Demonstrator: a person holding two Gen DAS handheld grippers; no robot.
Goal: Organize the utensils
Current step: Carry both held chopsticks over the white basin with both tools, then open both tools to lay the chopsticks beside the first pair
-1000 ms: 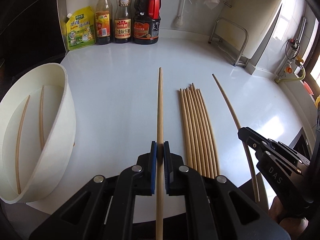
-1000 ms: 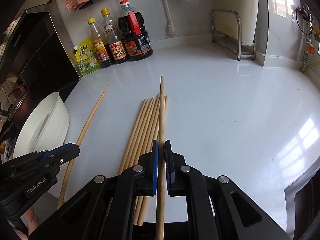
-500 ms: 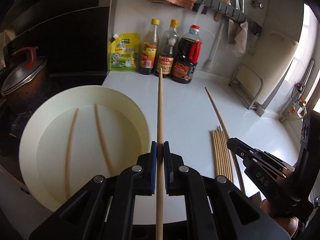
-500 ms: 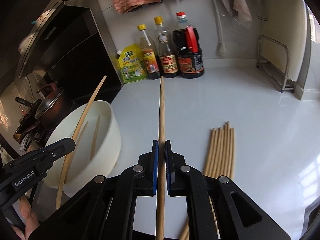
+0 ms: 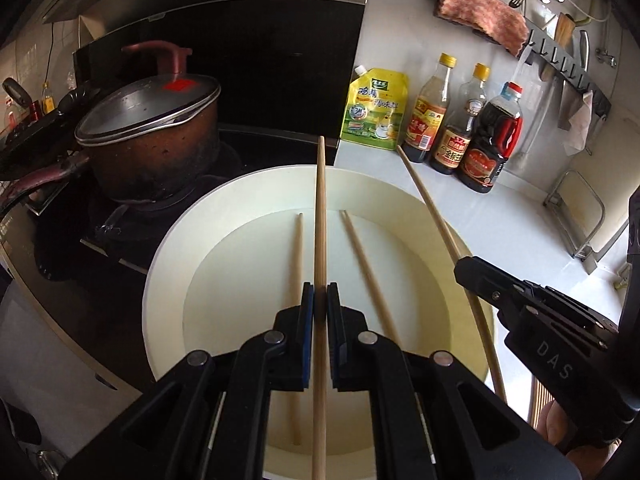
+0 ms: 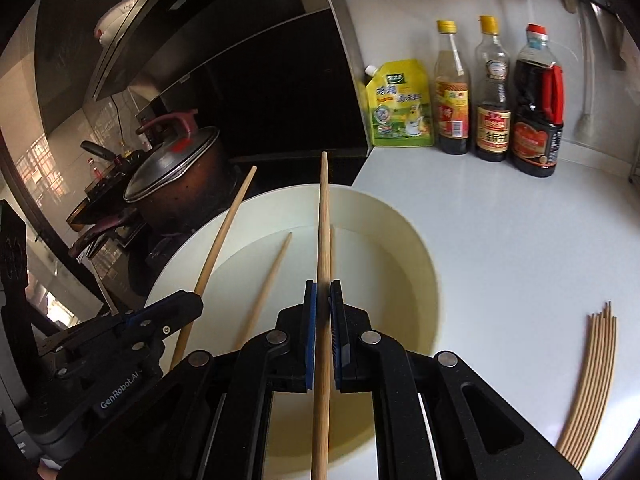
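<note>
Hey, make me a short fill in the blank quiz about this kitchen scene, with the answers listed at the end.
1. Each gripper, left gripper and right gripper, is shut on one ____.
2. Inside the white basin already lie ____ chopsticks.
3. The spare chopsticks lie bundled on the white ____.
4. The pot beside the basin has its lid ____.

Answers: chopstick; two; counter; on

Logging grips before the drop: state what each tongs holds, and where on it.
Left tongs pinch one chopstick, right tongs another chopstick. Each grips partway along the shaft, long end forward over the white bowl.
</note>
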